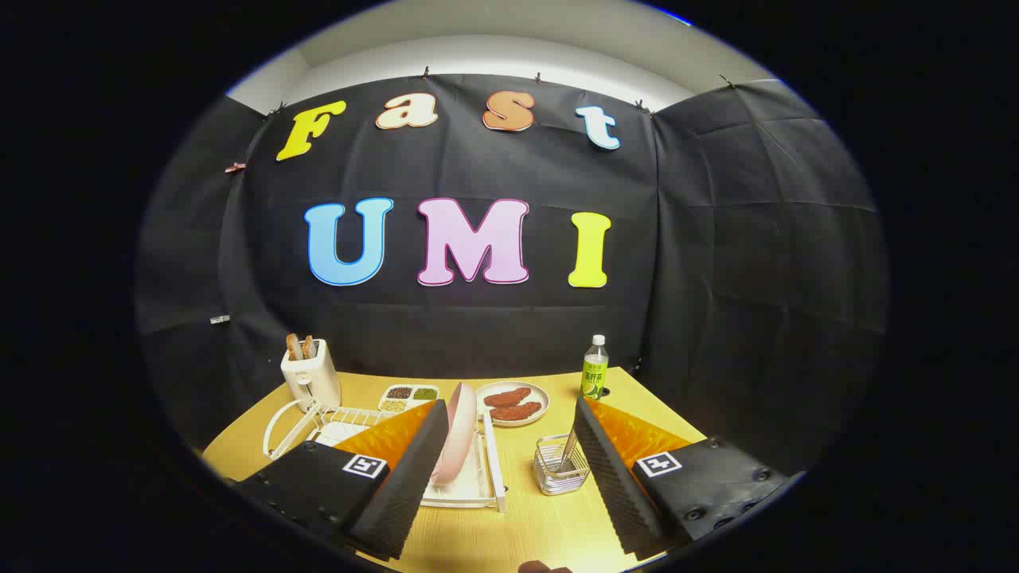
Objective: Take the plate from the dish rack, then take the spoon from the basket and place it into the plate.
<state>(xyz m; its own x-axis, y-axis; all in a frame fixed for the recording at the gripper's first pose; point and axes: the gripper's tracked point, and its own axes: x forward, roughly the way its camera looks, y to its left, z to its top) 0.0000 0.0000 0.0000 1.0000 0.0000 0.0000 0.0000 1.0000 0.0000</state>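
- Plate (pixel 460 434), pink, stood on edge in the white dish rack (pixel 334 420), leaning slightly, close against the inner face of the left finger.
- Gripper (pixel 501 477) was spread wide with nothing clamped; the plate sat in the gap between the fingers, nearer the left one, and whether that finger touched it could not be told.
- Spoon (pixel 570 450) stood handle-up in the small wire basket (pixel 560 469), just beside the inner face of the right finger, on the wooden table (pixel 525 525).
- Rack's drip tray reached forward under the plate, ending near the basket but apart from it.
- Beyond the fingers lay a round plate of reddish-brown food (pixel 513 403), and beside it a divided tray (pixel 408 395) with dark, green and pale contents.
- White toaster (pixel 310 374) with two slices of bread sticking up stood at the far left of the table, behind the rack.
- Green-labelled bottle (pixel 594 368) with a white cap stood at the far right near the black cloth wall.
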